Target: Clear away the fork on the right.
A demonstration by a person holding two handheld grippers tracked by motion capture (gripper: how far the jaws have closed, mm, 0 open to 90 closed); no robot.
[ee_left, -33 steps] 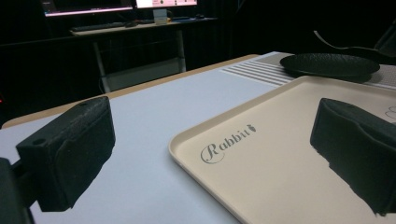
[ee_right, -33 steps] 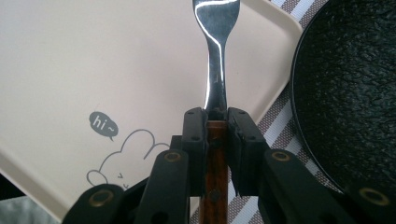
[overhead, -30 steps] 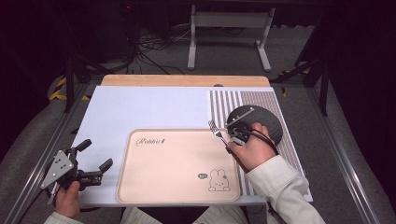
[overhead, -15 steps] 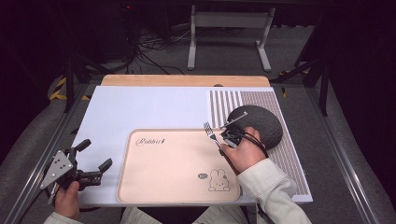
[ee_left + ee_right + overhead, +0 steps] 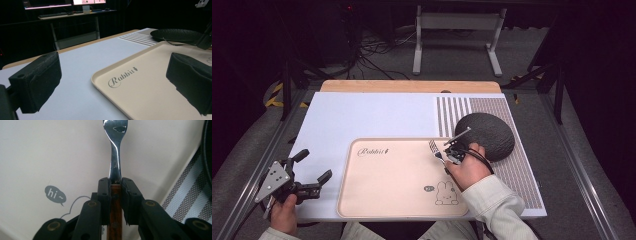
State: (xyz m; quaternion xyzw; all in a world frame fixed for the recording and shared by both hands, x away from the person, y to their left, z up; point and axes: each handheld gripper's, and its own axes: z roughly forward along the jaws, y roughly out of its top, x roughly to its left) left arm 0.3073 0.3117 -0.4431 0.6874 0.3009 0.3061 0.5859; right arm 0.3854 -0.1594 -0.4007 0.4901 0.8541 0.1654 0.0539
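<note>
Fork (image 5: 115,157): steel head and neck, brown wood handle w/ rivets. Judged light, rigid, not fragile; polished metal prob. slippery, wood less so. Best hold judged on wood handle near neck, as now, for tine control; grip further back likely lets head swing.

Location: over tray (image 5: 377,200), near its right edge, toward far right corner. Tines (image 5: 433,146) aimed at far-left of bench. Contact w/ tray surface: cannot tell, looks just above or barely touching.

Right gripper (image 5: 115,185): jaws closed to a narrow gap, clamped on fork handle at top end where wood meets steel. Fork runs straight out along jaw axis, head well ahead of tips, handle back between linkage. In high view, right gripper (image 5: 454,152) at tray's right edge, just beside dark plate (image 5: 484,135) on striped mat (image 5: 517,175).

Left gripper (image 5: 312,170): wide open, holding nothing, at near left corner of bench, just off tray's left edge, well apart from fork. Pads (image 5: 37,82) seen framing tray's "Rabbit" print (image 5: 122,76).

Tray: beige, rabbit drawing and "hi~" bubble (image 5: 55,194) near right gripper.
</note>
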